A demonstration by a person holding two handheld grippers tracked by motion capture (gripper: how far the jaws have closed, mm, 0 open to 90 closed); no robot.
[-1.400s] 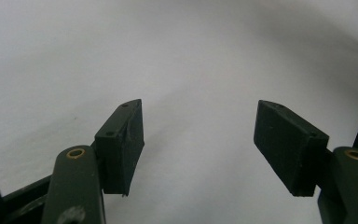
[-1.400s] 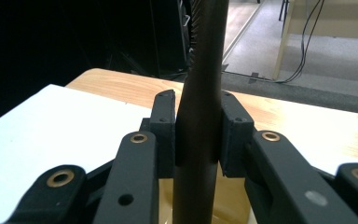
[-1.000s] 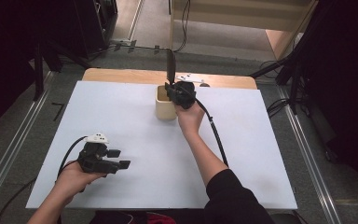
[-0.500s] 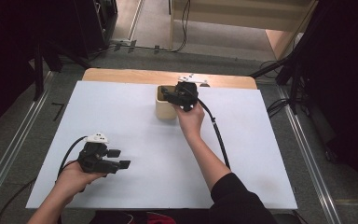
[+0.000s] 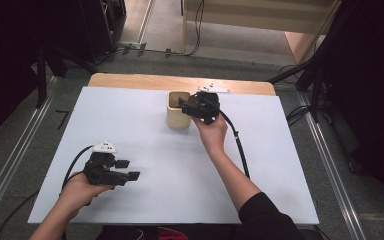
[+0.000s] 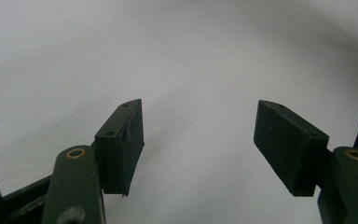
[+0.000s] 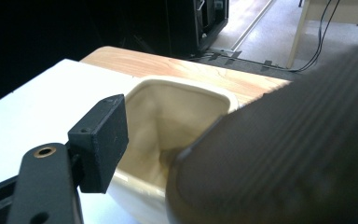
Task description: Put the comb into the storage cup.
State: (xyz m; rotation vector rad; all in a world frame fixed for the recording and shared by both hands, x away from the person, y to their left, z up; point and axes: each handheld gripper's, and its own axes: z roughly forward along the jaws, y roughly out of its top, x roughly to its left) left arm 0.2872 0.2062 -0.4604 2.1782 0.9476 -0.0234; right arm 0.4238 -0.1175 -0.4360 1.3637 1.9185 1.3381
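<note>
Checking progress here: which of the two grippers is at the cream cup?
The right gripper, at the table's far side: its jaws have just opened at the cup's rim. The left gripper is near the front edge, over bare tabletop.

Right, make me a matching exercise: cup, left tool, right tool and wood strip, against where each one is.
1 cup
2 left tool
3 right tool
4 wood strip

A over bare sheet, near left
B past the sheet's far edge
C at the cup's rim
D on the sheet, far middle

Pairs: 1-D, 2-A, 3-C, 4-B.

Note: the right tool's jaws have just been opening. A dark ribbed thing reaches into the cup beside the one jaw that shows, without touching it.
</note>
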